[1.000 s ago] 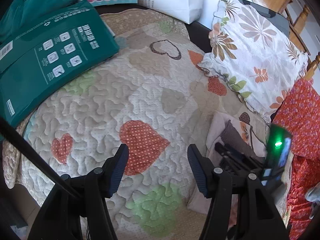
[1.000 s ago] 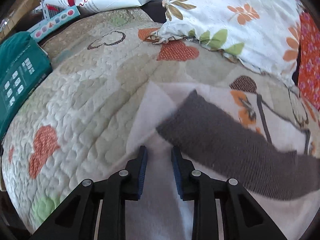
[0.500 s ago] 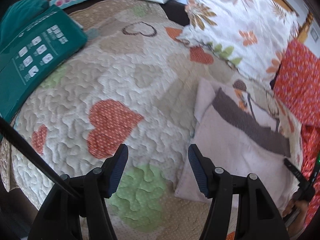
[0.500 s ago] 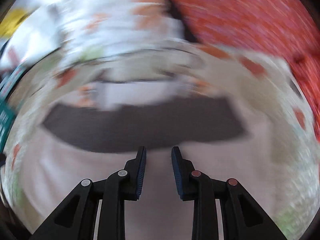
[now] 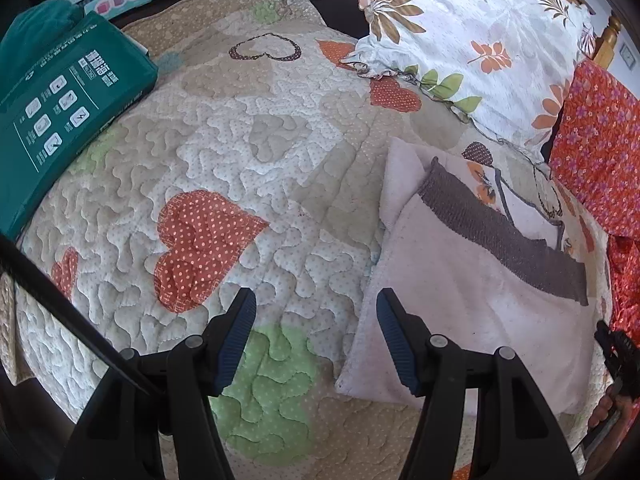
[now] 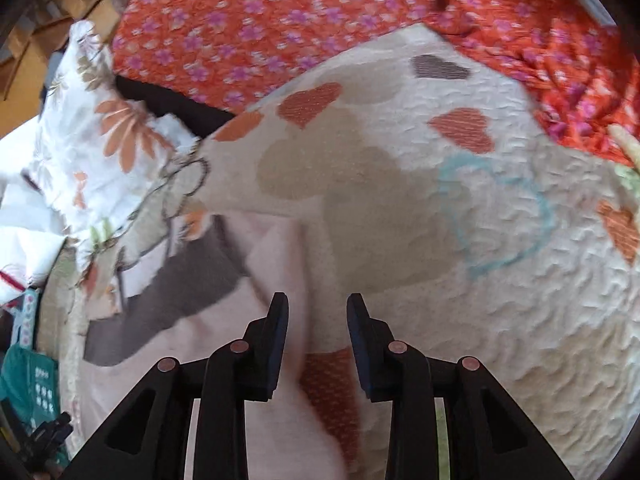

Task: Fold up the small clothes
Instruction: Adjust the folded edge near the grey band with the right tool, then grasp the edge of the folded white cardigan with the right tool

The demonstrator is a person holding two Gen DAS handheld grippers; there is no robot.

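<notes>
While hanging tilted down over the heart-patterned quilt (image 5: 240,140), left gripper (image 5: 316,300) released, jaws well apart, nothing between them but bare quilting; just ahead of its left finger, an orange dotted heart patch (image 5: 200,248); beneath and behind that finger, a pale green patch (image 5: 272,380); just to the right of the claw, the pale pink garment (image 5: 472,320), lying flat on the quilt, its near left edge overlapped in view by the right finger, contact impossible to tell; across the garment's far end, ahead and right of the claw, a grey-brown ribbed band (image 5: 500,232); far ahead and left, a green package (image 5: 60,112); far ahead and right, a floral pillow (image 5: 480,40), with red flowered fabric (image 5: 592,140) beside it at the right edge.

Right gripper (image 6: 318,304) likewise released, jaws just opening a little, set narrower than the left pair, clamping nothing; below its left finger and left of the gap, the garment's edge (image 6: 192,336), slightly blurred; to the left and ahead of this claw, the ribbed band (image 6: 180,296); straight ahead, open quilt (image 6: 500,220); far ahead, the red flowered fabric (image 6: 280,20); far left, the floral pillow (image 6: 88,128).
</notes>
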